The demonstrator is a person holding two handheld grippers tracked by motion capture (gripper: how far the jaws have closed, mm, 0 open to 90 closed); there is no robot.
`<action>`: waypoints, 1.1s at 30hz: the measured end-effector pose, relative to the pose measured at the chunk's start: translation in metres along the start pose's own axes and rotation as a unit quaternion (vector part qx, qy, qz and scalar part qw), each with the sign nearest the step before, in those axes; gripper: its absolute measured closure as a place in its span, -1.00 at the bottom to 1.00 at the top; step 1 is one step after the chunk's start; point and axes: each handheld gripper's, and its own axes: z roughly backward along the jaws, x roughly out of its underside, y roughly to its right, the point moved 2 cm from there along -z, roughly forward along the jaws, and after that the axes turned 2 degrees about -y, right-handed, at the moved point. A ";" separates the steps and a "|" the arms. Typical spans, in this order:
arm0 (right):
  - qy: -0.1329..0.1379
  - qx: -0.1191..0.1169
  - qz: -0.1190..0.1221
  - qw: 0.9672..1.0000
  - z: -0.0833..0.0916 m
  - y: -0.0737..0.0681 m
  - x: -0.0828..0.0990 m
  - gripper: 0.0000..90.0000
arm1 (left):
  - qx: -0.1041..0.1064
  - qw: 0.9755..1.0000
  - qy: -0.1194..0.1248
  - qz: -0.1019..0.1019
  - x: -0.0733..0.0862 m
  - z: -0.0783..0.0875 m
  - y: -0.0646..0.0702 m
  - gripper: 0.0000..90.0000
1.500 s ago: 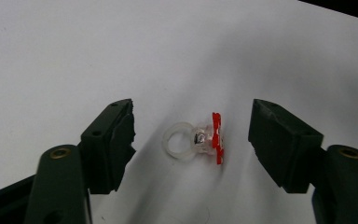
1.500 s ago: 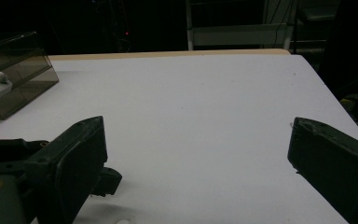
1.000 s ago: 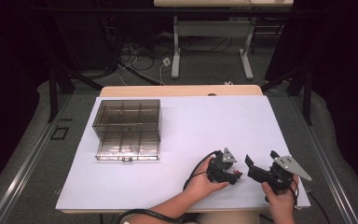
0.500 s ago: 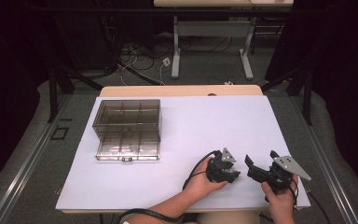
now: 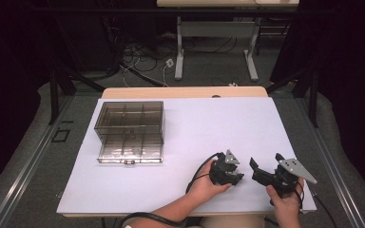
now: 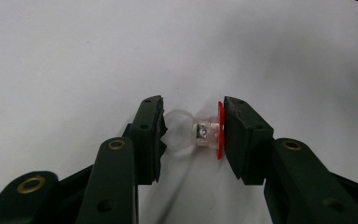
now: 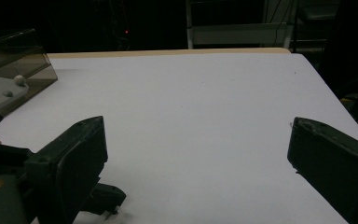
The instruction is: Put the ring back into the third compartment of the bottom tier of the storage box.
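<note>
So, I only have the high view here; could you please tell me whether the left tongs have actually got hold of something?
Observer: Yes, the left tongs are shut on a small clear part with a red end, seen in the left gripper view.
Operator: Thank you. Which pad does the red end face?
Observer: The right-hand pad in that view.
Operator: And are the right tongs holding anything?
Observer: No, the right tongs stand wide open over the white table, with nothing between them.
</note>
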 end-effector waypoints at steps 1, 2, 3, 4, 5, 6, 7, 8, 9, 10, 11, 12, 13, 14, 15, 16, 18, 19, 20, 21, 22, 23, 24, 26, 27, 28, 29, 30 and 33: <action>0.001 -0.002 0.000 1.000 0.000 0.000 0.000 -0.90 | -0.002 1.000 -0.001 0.005 0.000 0.003 -0.003 0.31; 0.001 -0.002 0.000 1.000 0.000 0.000 0.000 -0.90 | -0.002 1.000 -0.001 0.005 0.000 0.003 -0.003 0.31; 0.001 0.000 0.000 1.000 0.000 0.000 0.000 -0.90 | -0.006 1.000 0.001 0.012 -0.001 0.006 -0.007 0.31; 0.001 0.000 0.000 1.000 0.000 0.000 0.000 -0.90 | -0.006 1.000 0.001 0.012 -0.001 0.006 -0.007 0.31; 0.002 -0.001 -0.001 1.000 -0.001 0.000 0.000 -0.90 | -0.007 1.000 0.006 0.017 -0.001 0.007 -0.009 0.31; 0.002 -0.001 -0.001 1.000 -0.001 0.000 0.000 -0.90 | -0.005 1.000 0.005 0.021 -0.001 0.008 -0.011 0.31; 0.003 0.000 0.001 1.000 -0.001 0.000 0.000 -0.90 | -0.013 0.999 0.006 0.031 0.000 0.010 -0.015 0.31; 0.003 0.000 0.001 1.000 -0.001 0.000 0.000 -0.90 | -0.013 0.999 0.006 0.031 0.000 0.010 -0.015 0.31; 0.003 -0.001 -0.001 1.000 -0.001 -0.001 0.000 -0.90 | -0.014 0.999 0.009 0.044 0.001 0.011 -0.018 0.31; 0.002 -0.001 0.000 1.000 -0.001 -0.001 0.000 -0.90 | -0.018 0.999 0.011 0.043 0.001 0.011 -0.020 0.31; 0.002 -0.001 0.000 1.000 -0.001 -0.001 0.000 -0.90 | -0.018 0.999 0.011 0.043 0.001 0.011 -0.020 0.31; 0.002 -0.001 -0.001 1.000 -0.001 -0.001 0.000 -0.90 | -0.021 0.999 0.005 0.041 0.002 0.013 -0.021 0.31; 0.001 -0.001 -0.002 1.000 -0.001 -0.001 0.000 -0.90 | -0.026 0.999 0.007 0.045 0.003 0.013 -0.024 0.31; 0.001 -0.001 -0.002 1.000 -0.001 -0.001 0.000 -0.90 | -0.026 0.999 0.007 0.045 0.003 0.013 -0.024 0.31; 0.002 0.000 -0.003 1.000 -0.001 -0.001 0.000 -0.90 | -0.032 0.998 0.005 0.049 0.004 0.015 -0.026 0.31; 0.002 0.001 0.000 1.000 -0.001 0.000 0.000 -0.90 | -0.035 0.998 0.007 0.053 0.004 0.016 -0.028 0.31; 0.002 0.000 -0.001 1.000 -0.001 0.000 0.000 -0.90 | -0.039 0.998 0.005 0.055 0.004 0.017 -0.029 0.31; 0.002 -0.001 0.000 1.000 -0.001 0.001 0.000 -0.90 | -0.050 0.997 0.009 0.062 0.004 0.020 -0.032 0.31; 0.002 -0.001 0.001 1.000 -0.001 0.001 0.000 -0.90 | -0.050 0.997 0.009 0.062 0.004 0.020 -0.032 0.31; 0.002 -0.001 0.000 1.000 -0.001 0.001 0.000 -0.90 | -0.059 0.996 0.006 0.066 0.004 0.023 -0.034 0.31; 0.002 0.000 0.001 1.000 -0.001 0.001 0.000 -0.90 | -0.065 0.995 0.008 0.069 0.004 0.024 -0.035 0.31; 0.003 0.000 0.000 1.000 -0.001 0.001 0.000 -0.90 | -0.068 0.995 0.012 0.072 0.005 0.025 -0.036 0.31; 0.003 0.000 0.000 1.000 -0.001 0.001 0.000 -0.90 | -0.068 0.995 0.012 0.072 0.005 0.025 -0.036 0.31; 0.000 0.001 0.000 1.000 -0.001 0.001 0.000 -0.90 | -0.075 0.994 0.012 0.077 0.004 0.028 -0.039 0.31; 0.000 0.000 -0.001 1.000 -0.001 0.001 0.001 -0.90 | -0.076 0.994 0.012 0.080 0.005 0.029 -0.040 0.31; -0.003 0.001 -0.001 1.000 -0.001 0.001 0.001 -0.90 | -0.080 0.993 0.014 0.081 0.005 0.030 -0.041 0.31; -0.003 0.001 -0.001 1.000 -0.001 0.001 0.001 -0.90 | -0.086 0.993 0.015 0.082 0.005 0.032 -0.043 0.31; -0.003 0.001 -0.001 1.000 -0.001 0.001 0.001 -0.90 | -0.088 0.993 0.014 0.084 0.005 0.034 -0.045 0.31; -0.003 0.001 0.000 1.000 -0.001 0.001 0.001 -0.90 | -0.093 0.992 0.015 0.086 0.004 0.036 -0.047 0.31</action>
